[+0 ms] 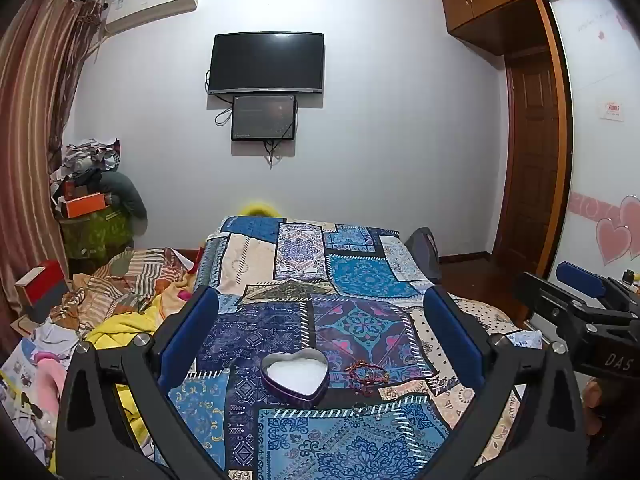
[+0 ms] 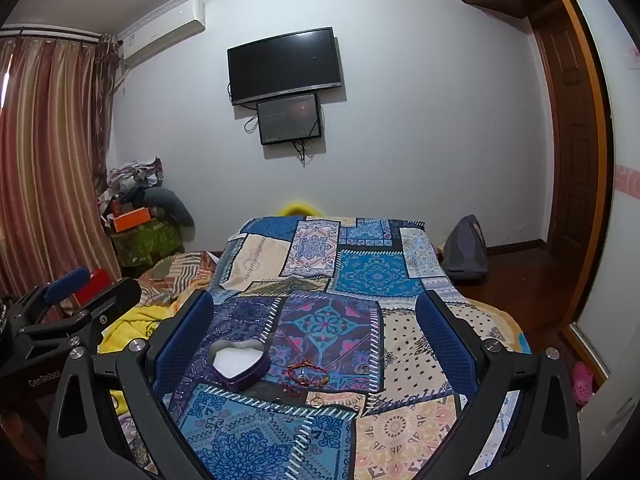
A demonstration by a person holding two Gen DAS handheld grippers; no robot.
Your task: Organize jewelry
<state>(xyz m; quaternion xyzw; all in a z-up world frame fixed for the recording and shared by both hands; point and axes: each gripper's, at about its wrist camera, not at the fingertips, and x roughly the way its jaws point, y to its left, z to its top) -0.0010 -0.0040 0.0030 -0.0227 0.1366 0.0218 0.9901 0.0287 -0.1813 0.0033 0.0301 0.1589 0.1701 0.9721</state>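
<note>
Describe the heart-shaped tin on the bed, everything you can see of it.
The heart-shaped tin is a small open box, no lid on it, with dark purple walls that look like metal and a white lining or filling inside. It sits flat on the patchwork bedspread, upright, opening upward. Red string bracelets lie just right of it, apart from it. Neither tongs touch it.

Bedspread (image 1: 360, 272): patchwork of blue, navy, cream and teal panels with mandala, floral and arrow prints, pink accents. Tin (image 1: 295, 380): purple heart, white lining. Bracelet (image 1: 366, 374): red cord with gold bits. Fingers (image 1: 454, 332): blue textured pads on black frames. Curtain (image 1: 32, 120): brown and pink vertical stripes. Blanket (image 1: 120, 324): yellow. Wall (image 1: 400, 120): pale grey-white. TV (image 1: 266, 62): black. Wardrobe (image 1: 600, 120): white door with pink hearts, orange-brown wood frame.
</note>
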